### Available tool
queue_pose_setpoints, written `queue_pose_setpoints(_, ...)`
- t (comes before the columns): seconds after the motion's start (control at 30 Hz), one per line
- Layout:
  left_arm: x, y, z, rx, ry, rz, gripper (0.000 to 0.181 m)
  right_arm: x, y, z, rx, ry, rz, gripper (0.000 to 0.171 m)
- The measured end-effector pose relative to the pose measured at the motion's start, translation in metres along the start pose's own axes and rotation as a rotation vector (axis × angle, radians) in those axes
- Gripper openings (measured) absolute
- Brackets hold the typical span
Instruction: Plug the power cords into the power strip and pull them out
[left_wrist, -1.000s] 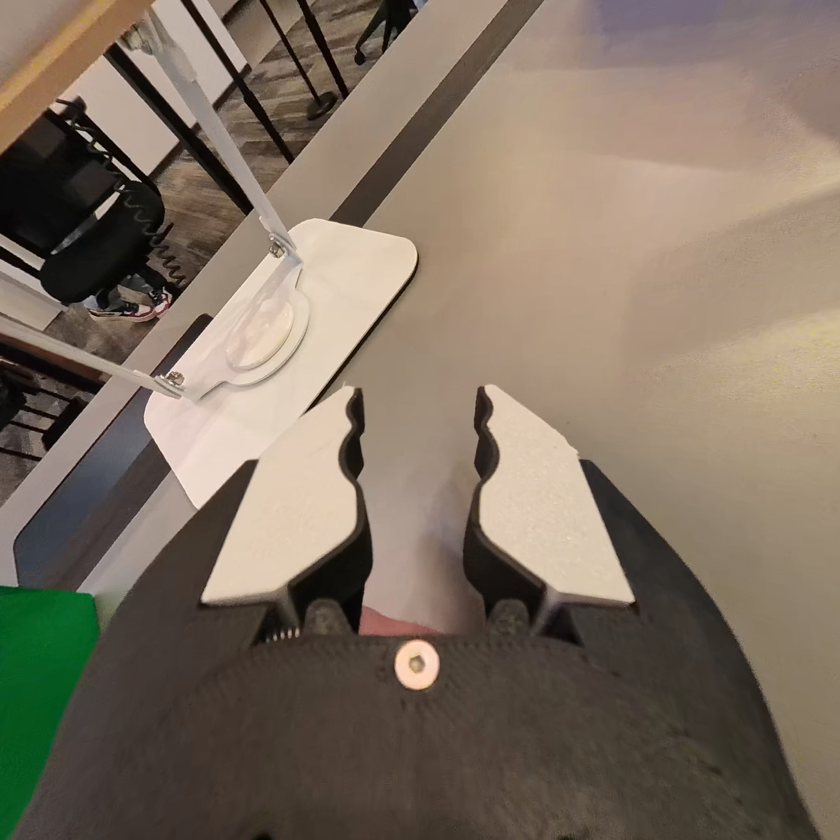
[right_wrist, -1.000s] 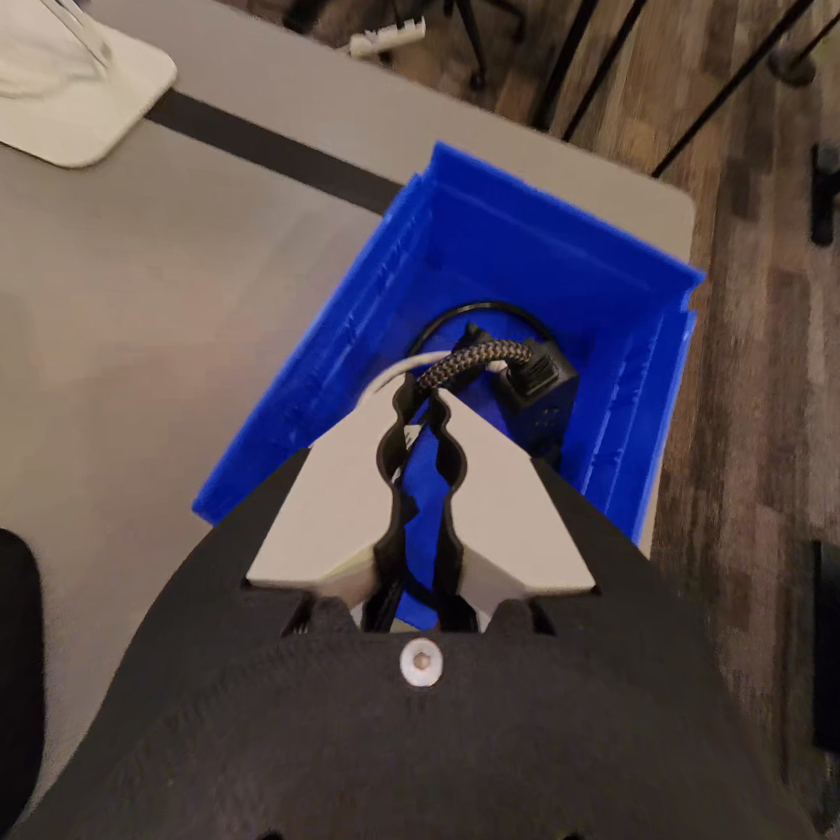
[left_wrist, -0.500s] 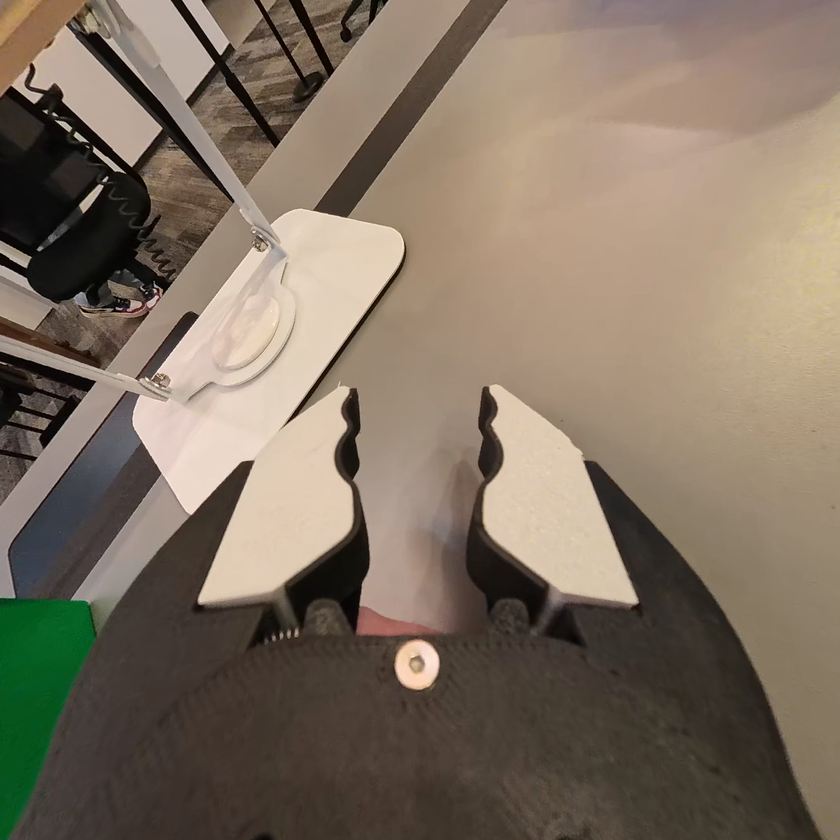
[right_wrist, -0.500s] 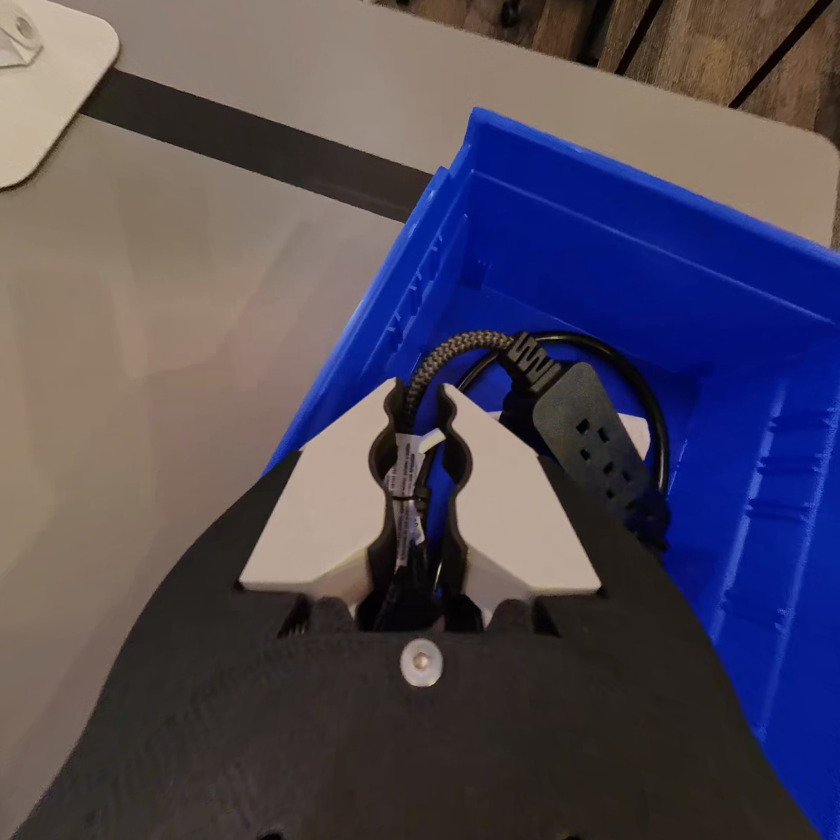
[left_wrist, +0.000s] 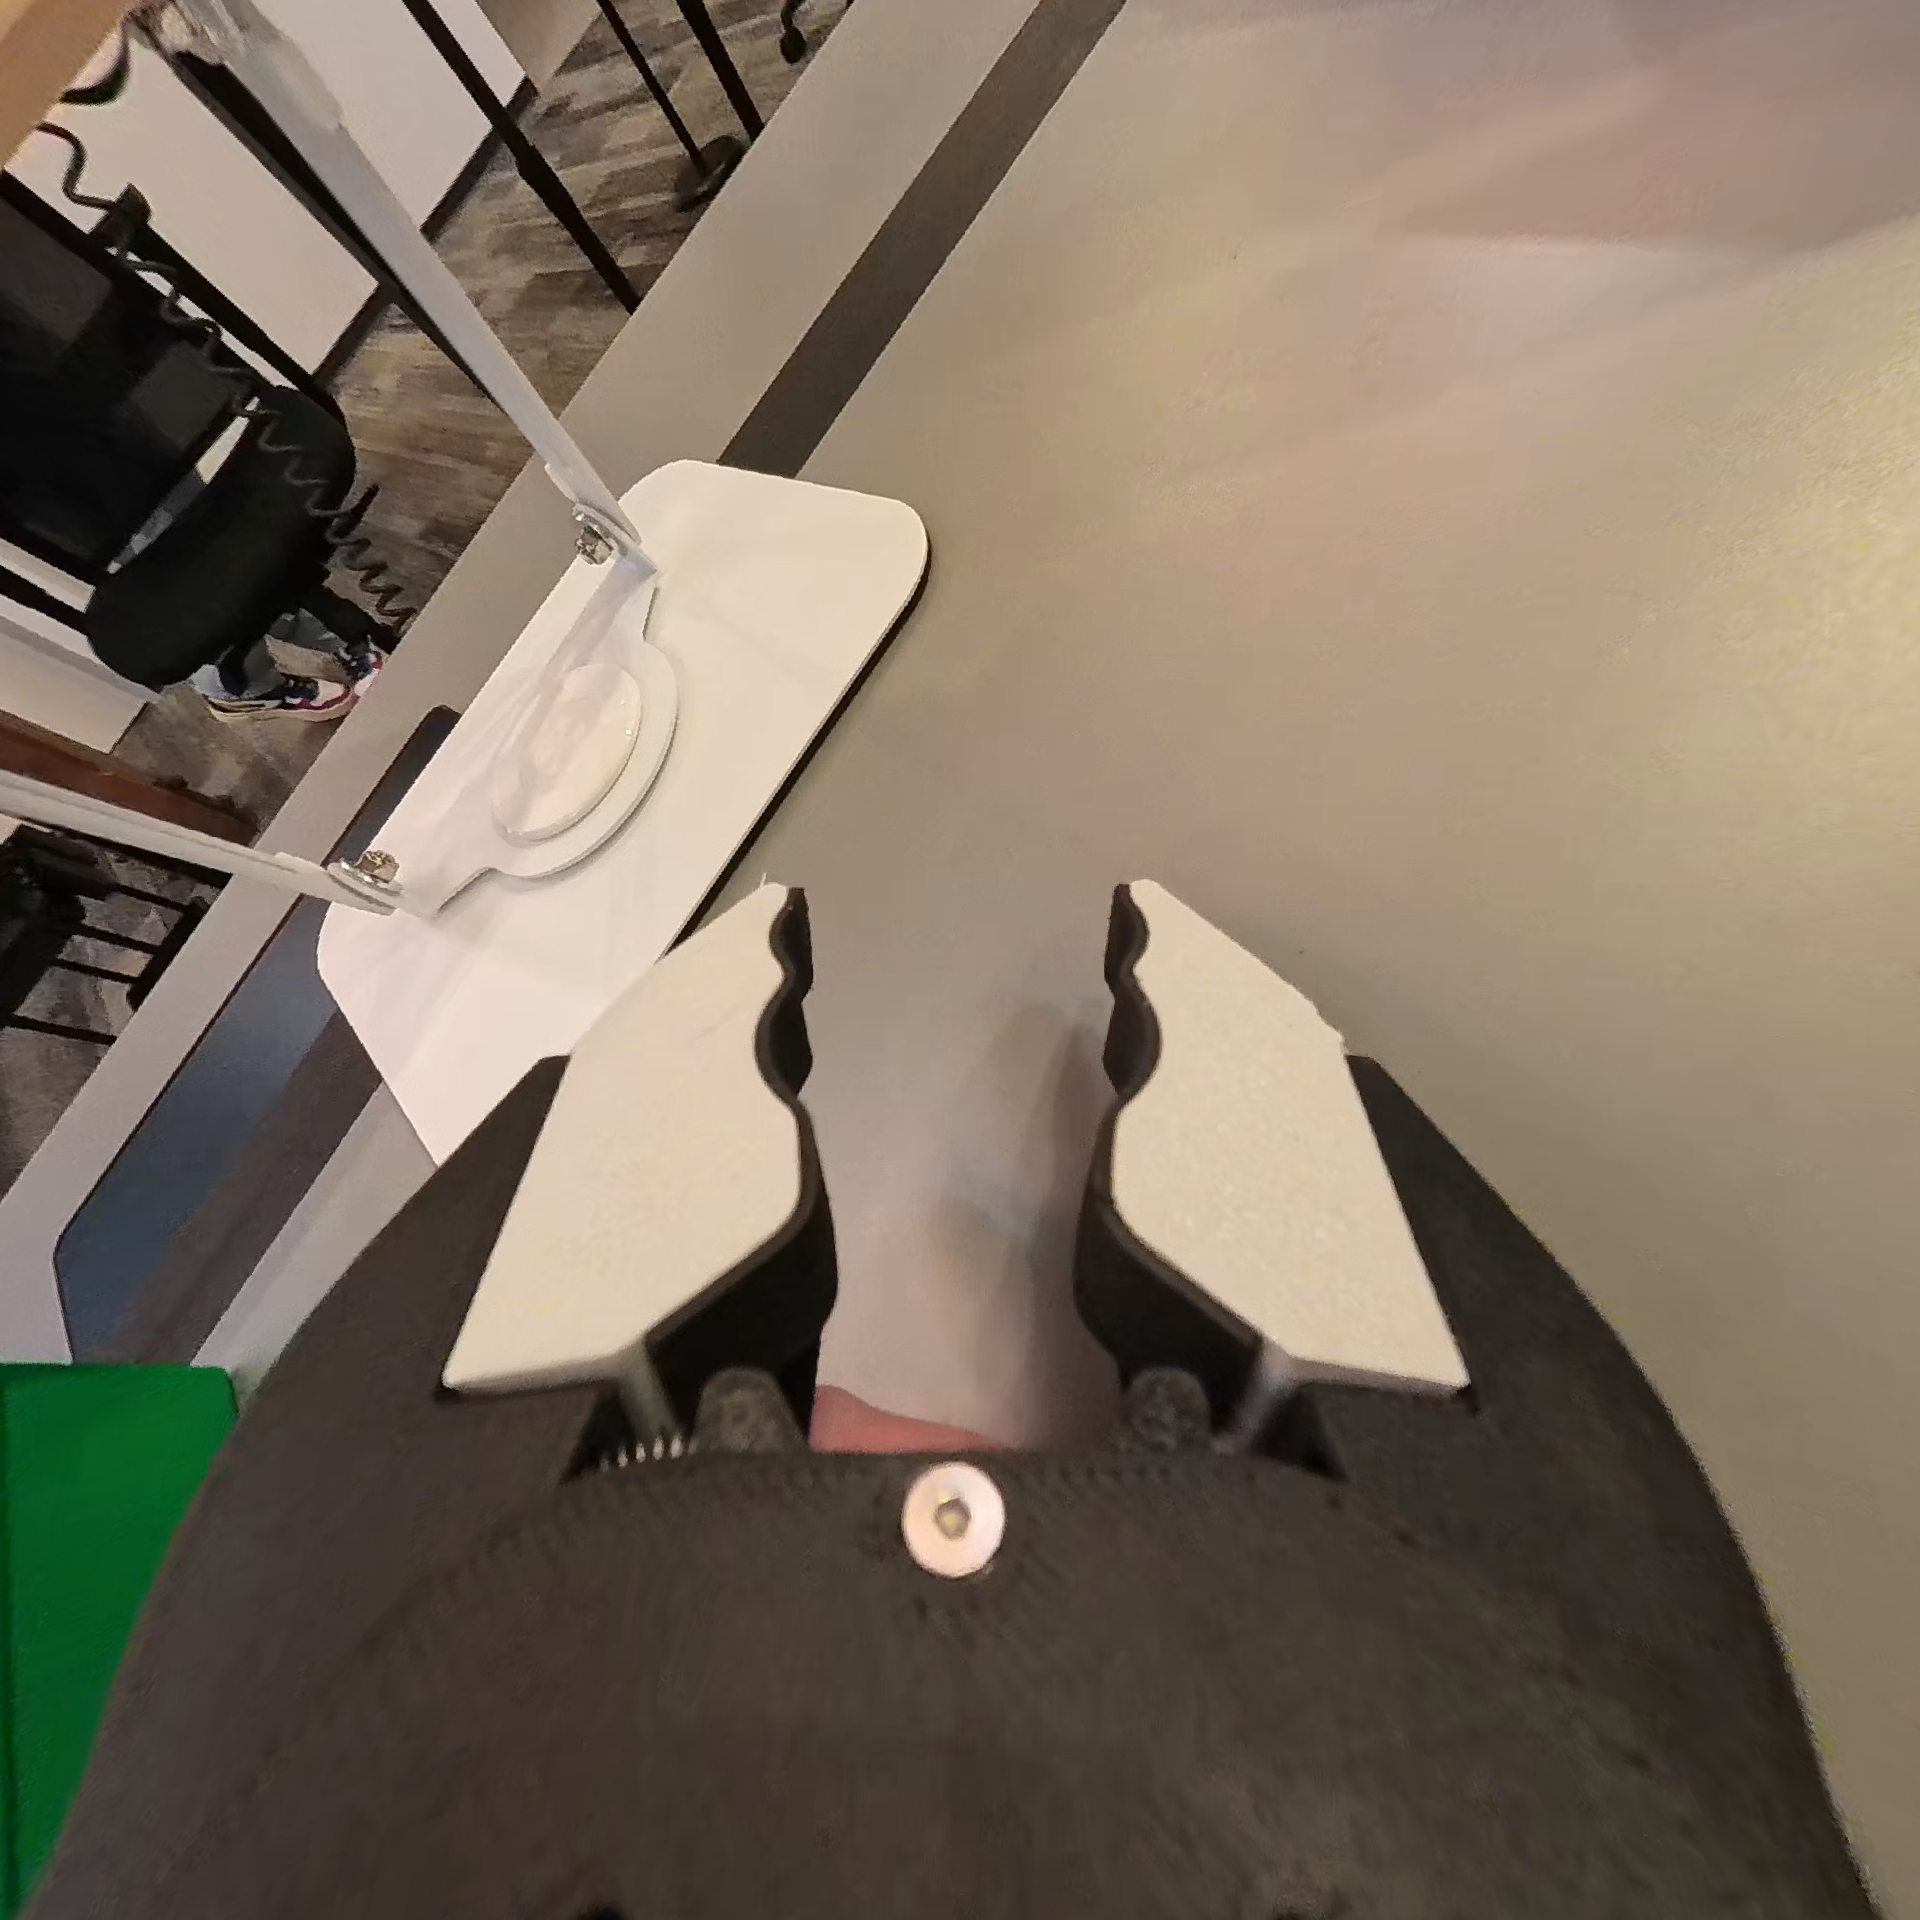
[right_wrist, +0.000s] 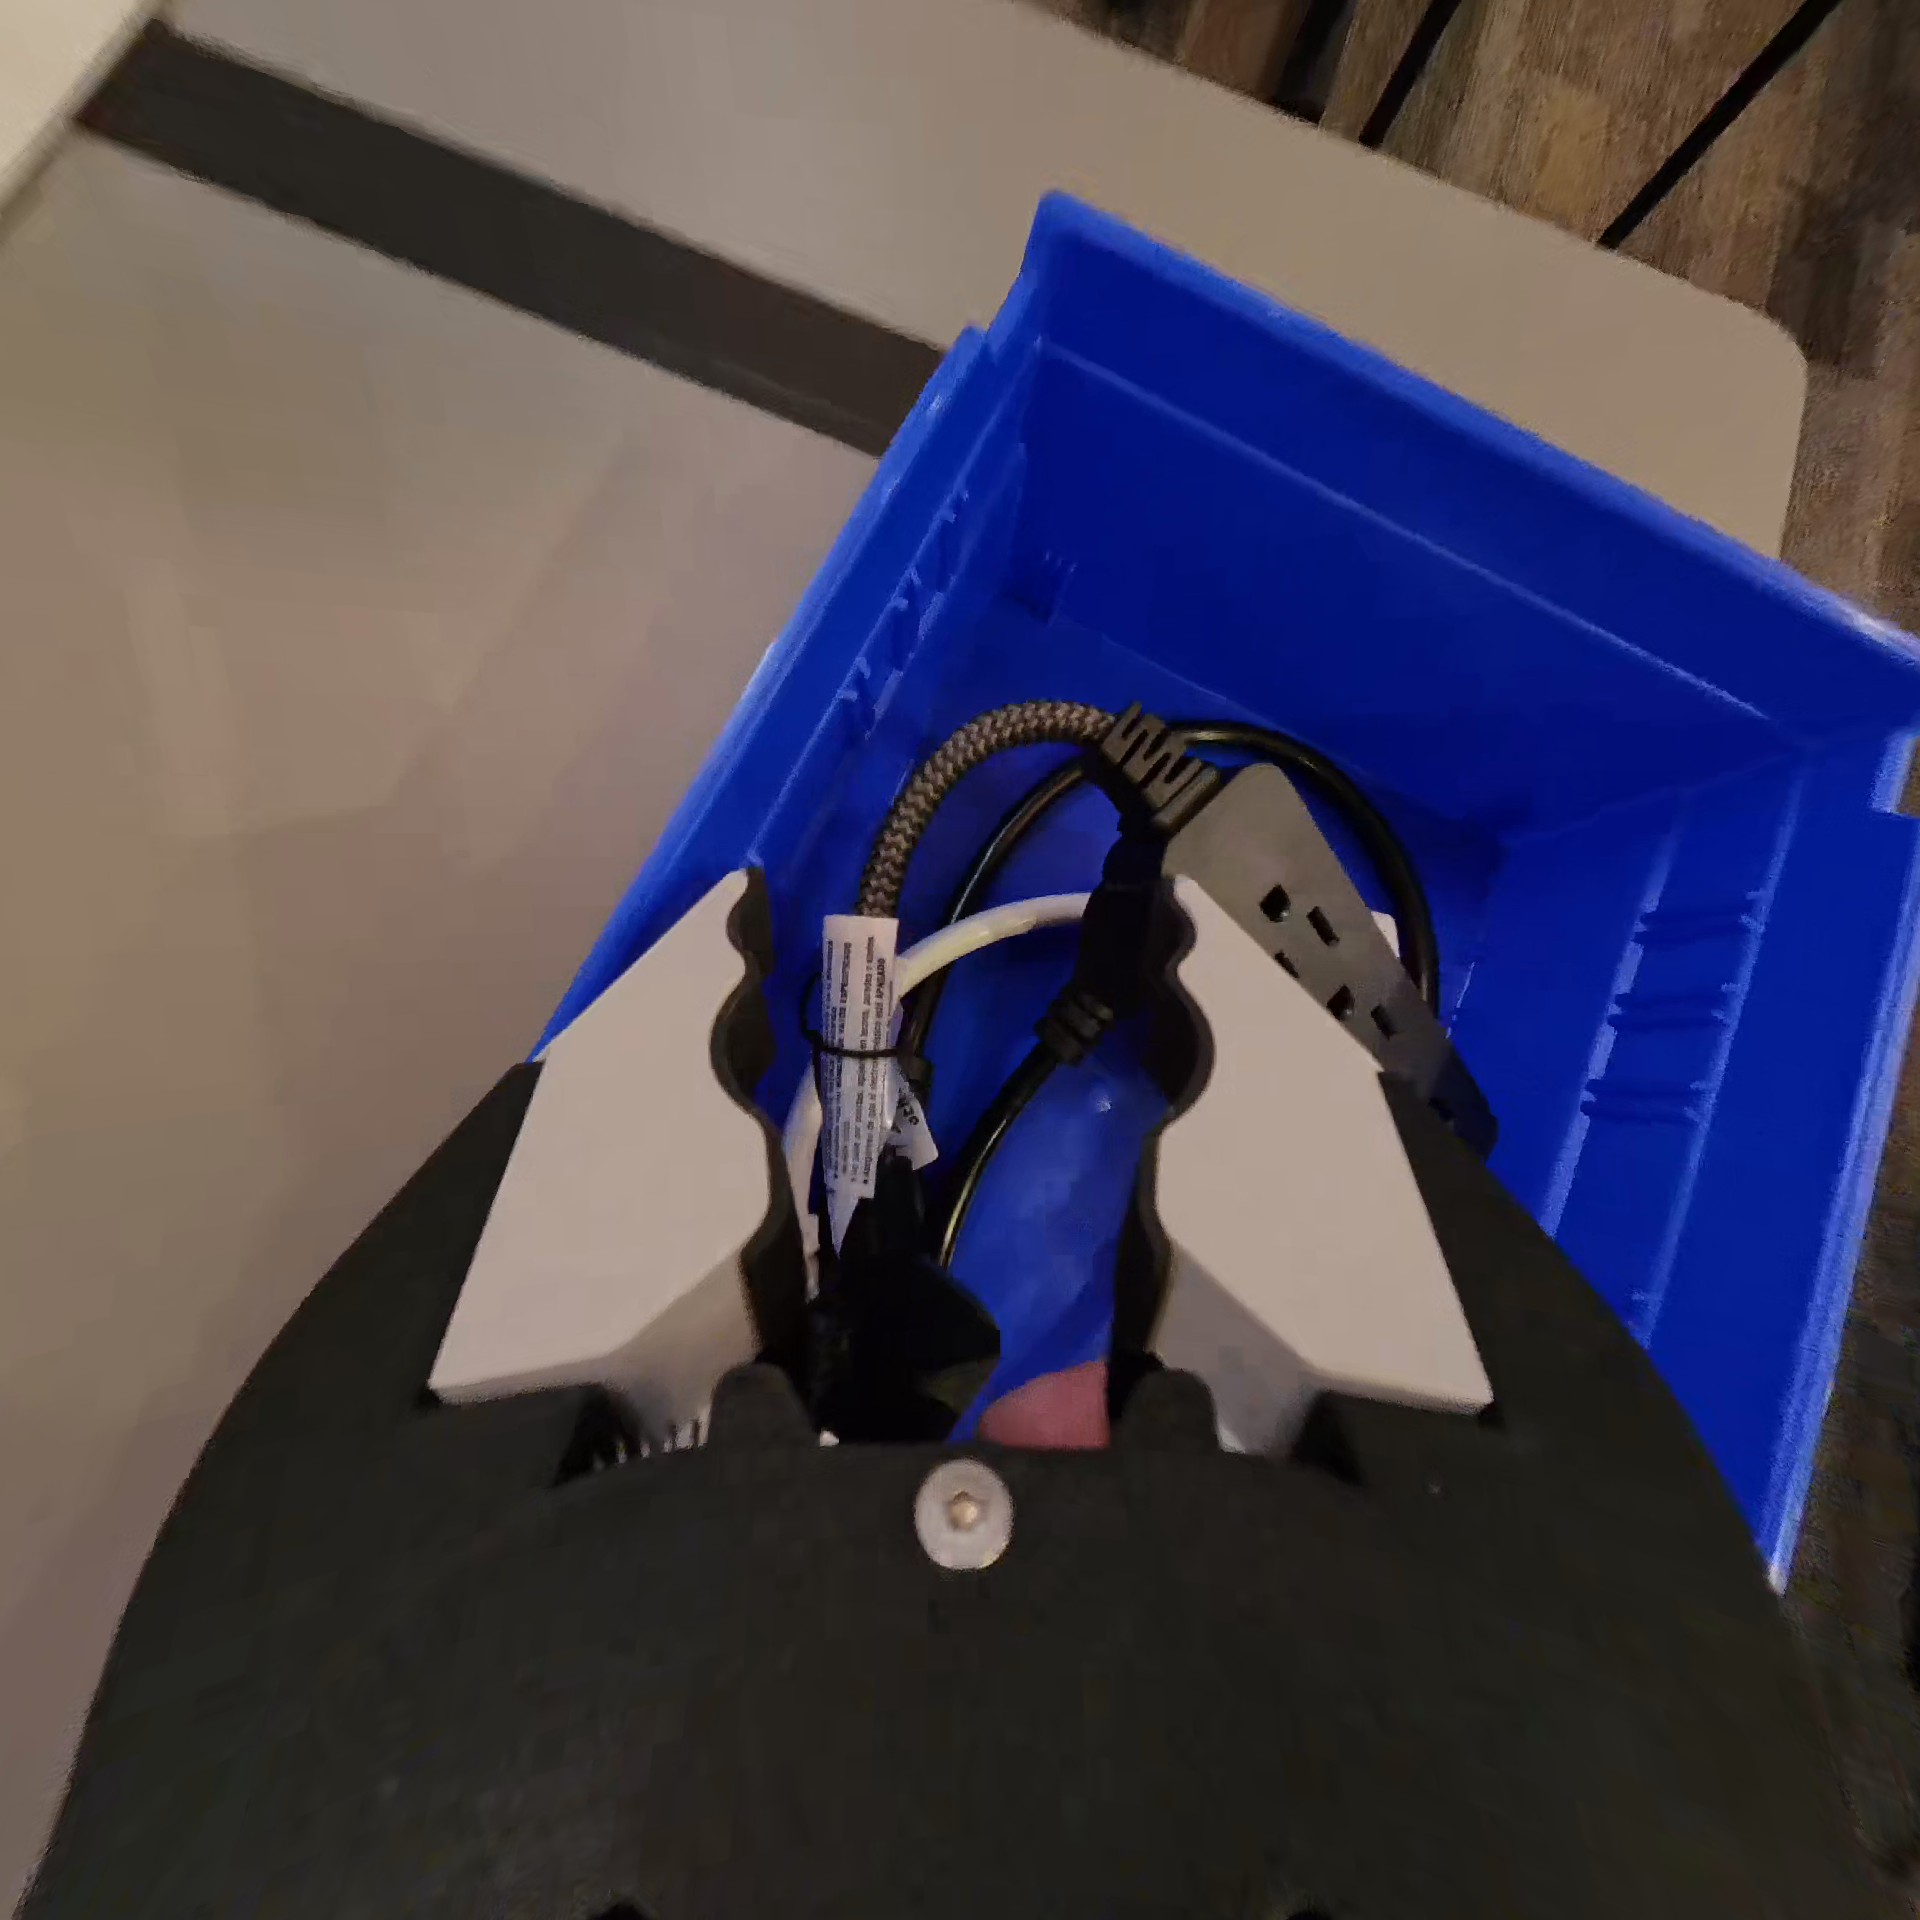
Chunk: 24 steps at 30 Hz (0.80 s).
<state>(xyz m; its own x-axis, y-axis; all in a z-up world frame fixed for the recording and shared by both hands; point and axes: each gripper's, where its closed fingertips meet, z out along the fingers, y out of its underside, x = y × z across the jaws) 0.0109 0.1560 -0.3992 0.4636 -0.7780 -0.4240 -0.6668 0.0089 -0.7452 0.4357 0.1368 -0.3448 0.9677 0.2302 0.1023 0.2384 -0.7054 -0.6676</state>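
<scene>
Half a second back the right gripper (right_wrist: 961, 914) was pinched on the tagged bundle of cords; its jaws now stand wide apart with nothing clamped between them. It hangs over the near end of the blue bin (right_wrist: 1382, 582), which sits at the far right corner of the tabletop (right_wrist: 343, 644). Inside the bin, the black power strip (right_wrist: 1320, 925) lies tilted, its lower end hidden behind the right finger of the gripper. A braided cord (right_wrist: 935, 779) arcs up from between the fingers to the strip's strain relief. A thin black cord (right_wrist: 1392, 831) loops behind the strip, and a white cord (right_wrist: 987, 930) curves below the braided one; where each ends cannot be seen. A white paper tag (right_wrist: 857, 1049), tied on with a black band, hangs in the gap, and the dark plug mass beneath it is too shadowed to make out. Motion blur softens the bin's walls.

The left gripper (left_wrist: 956, 904) is also spread open and empty, above bare tabletop, much as before. Just beyond its left finger lies a white stand base (left_wrist: 769, 644) near the tabletop's far edge, its two metal struts cut off by the frame. A green patch (left_wrist: 94, 1558) at the lower left is unidentifiable.
</scene>
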Motion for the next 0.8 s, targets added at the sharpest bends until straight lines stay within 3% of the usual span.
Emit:
queue_pose_setpoints(0.1, 0.0, 0.0, 0.0, 0.002, -0.003, 0.001, 0.053, 0.014, -0.009, -0.019, 0.07, 0.066, 0.023, 0.069)
queue_pose_setpoints(0.2, -0.001, 0.0, 0.0, 0.002, -0.007, -0.004, 0.053, 0.021, -0.016, -0.042, 0.115, 0.126, -0.025, 0.054)
queue_pose_setpoints(0.4, -0.004, -0.004, -0.002, 0.025, -0.016, -0.022, 0.055, 0.042, -0.008, -0.093, 0.158, 0.282, -0.067, 0.059)
queue_pose_setpoints(0.6, -0.021, -0.033, -0.016, 0.09, -0.089, -0.042, 0.067, 0.083, 0.045, -0.131, 0.196, 0.43, 0.091, 0.081)
queue_pose_setpoints(0.8, -0.03, -0.069, -0.039, 0.159, -0.099, -0.111, 0.073, 0.113, 0.112, -0.136, 0.153, 0.459, 0.222, 0.077)
